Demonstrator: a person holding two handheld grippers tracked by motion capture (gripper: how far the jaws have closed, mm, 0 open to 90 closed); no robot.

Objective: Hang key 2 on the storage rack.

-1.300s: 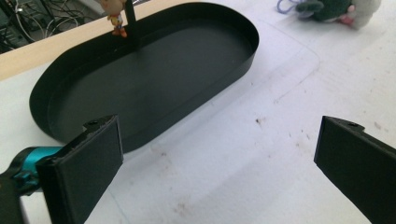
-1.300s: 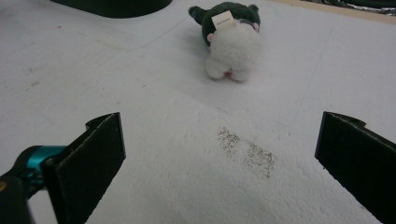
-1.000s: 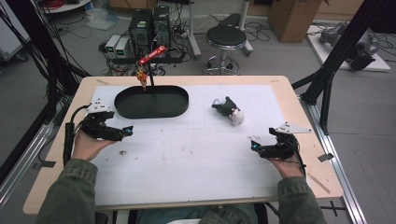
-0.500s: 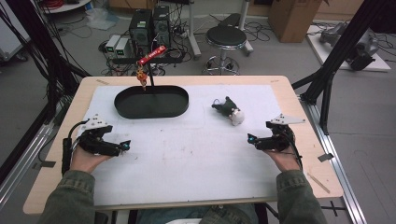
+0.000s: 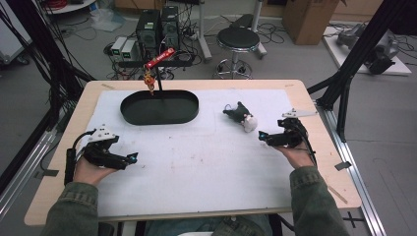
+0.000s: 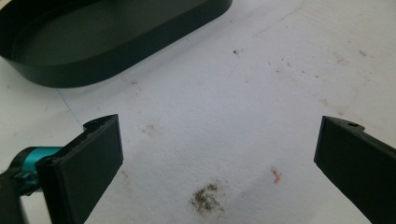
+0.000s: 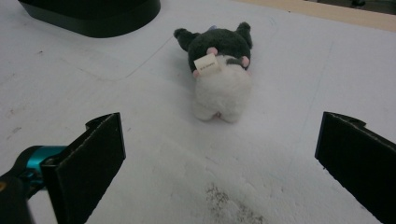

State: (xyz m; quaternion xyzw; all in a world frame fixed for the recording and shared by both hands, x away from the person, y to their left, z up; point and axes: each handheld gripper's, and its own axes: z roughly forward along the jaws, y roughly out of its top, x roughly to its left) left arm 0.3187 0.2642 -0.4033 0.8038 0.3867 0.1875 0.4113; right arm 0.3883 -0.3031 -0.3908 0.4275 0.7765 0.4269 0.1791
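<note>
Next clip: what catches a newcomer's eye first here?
The small black-and-white plush toy lying on the white mat, straight ahead of the open right gripper. Then the black oval tray at the far left, and the left gripper, also open, low over bare stained mat.

A lab: computer towers (image 5: 160,24) and tangled cables (image 5: 275,32) on the floor, a black frame strut (image 5: 366,51), a stool (image 5: 237,39) behind the worktop (image 5: 314,162).
</note>
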